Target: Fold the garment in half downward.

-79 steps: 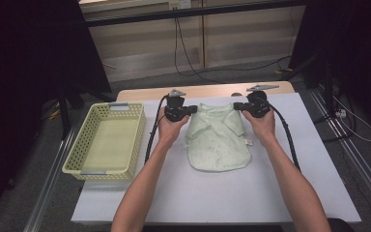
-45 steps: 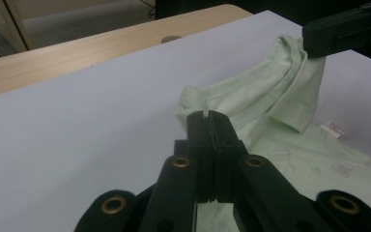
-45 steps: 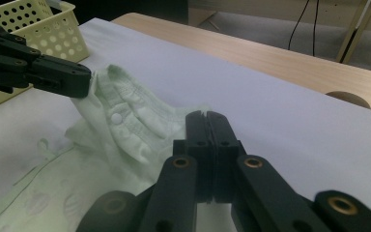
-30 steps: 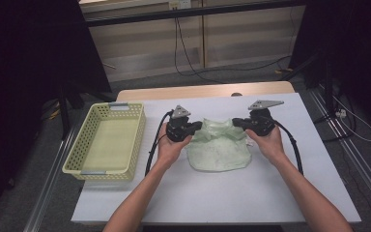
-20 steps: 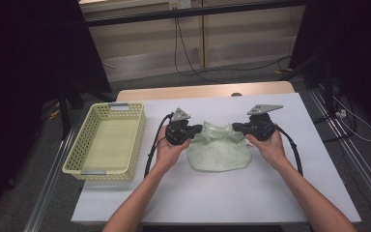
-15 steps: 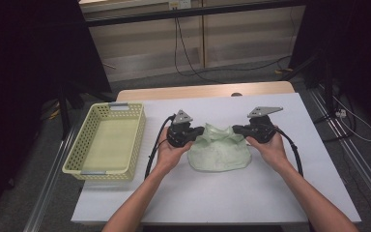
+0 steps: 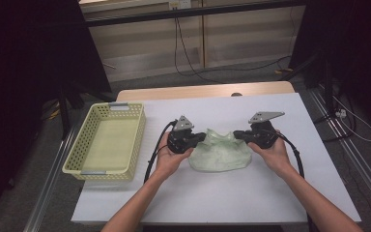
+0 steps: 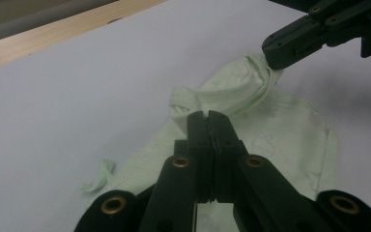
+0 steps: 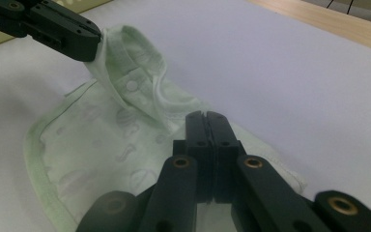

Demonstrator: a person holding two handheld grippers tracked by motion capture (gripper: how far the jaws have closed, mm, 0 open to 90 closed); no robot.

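While one basket [image 7: 106, 145] sits aside, two hand-held grippers [image 7: 204, 137] [image 7: 236, 136] each pinch one green garment [image 7: 220, 155].

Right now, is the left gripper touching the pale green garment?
Touching. In the left gripper view, the left gripper is shut on a fold of the pale green garment, the cloth bunching at its tips. The right gripper view shows it pinching the collar too.

One pale green baby garment [image 7: 220, 154] lies on the one white table [image 7: 270, 193]. One yellow perforated plastic basket [image 7: 107, 140] stands at its left side. Two black handheld grippers work at the cloth: the left gripper [image 7: 202, 137] and the right gripper [image 7: 237, 135], each held in one hand.
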